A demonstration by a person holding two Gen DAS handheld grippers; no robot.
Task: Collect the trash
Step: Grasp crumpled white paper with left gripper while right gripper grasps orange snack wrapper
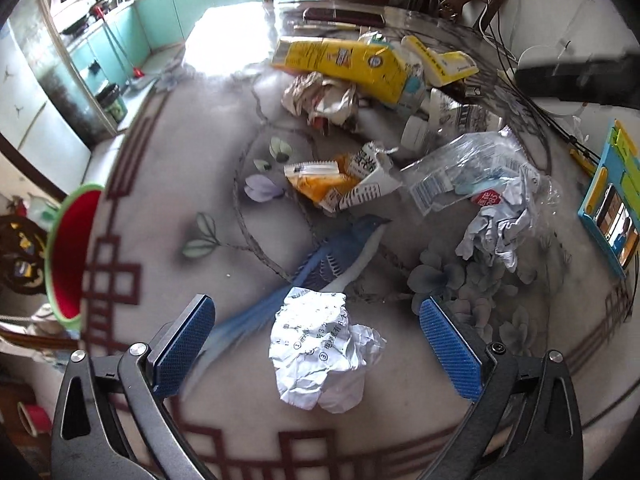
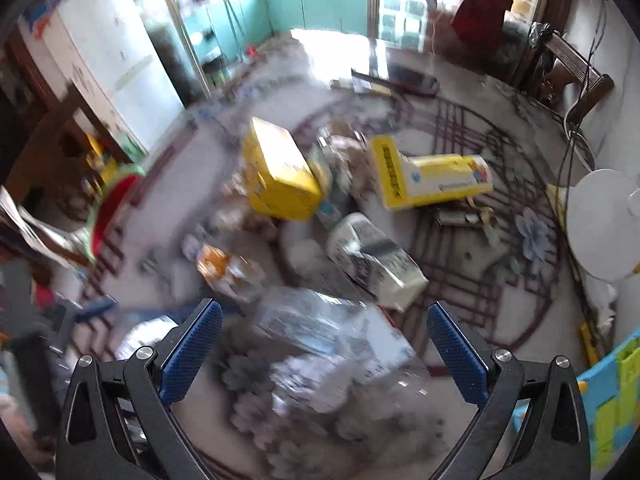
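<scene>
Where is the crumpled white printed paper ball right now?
In the left wrist view, the paper ball lies on the table between the open left gripper's fingers, at the printed blue bird's tail.

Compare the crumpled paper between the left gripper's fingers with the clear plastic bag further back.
The crumpled paper is opaque white with printed text; the clear plastic bag is see-through with labels. The paper is balled up; the bag lies flatter and spread out. The paper lies alone; the bag touches other trash. Both rest on the table.

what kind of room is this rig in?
Probably a home dining area beside a kitchen: a round table with a bird-and-flower print, teal kitchen cabinets with a stove behind, and a white fridge.
</scene>
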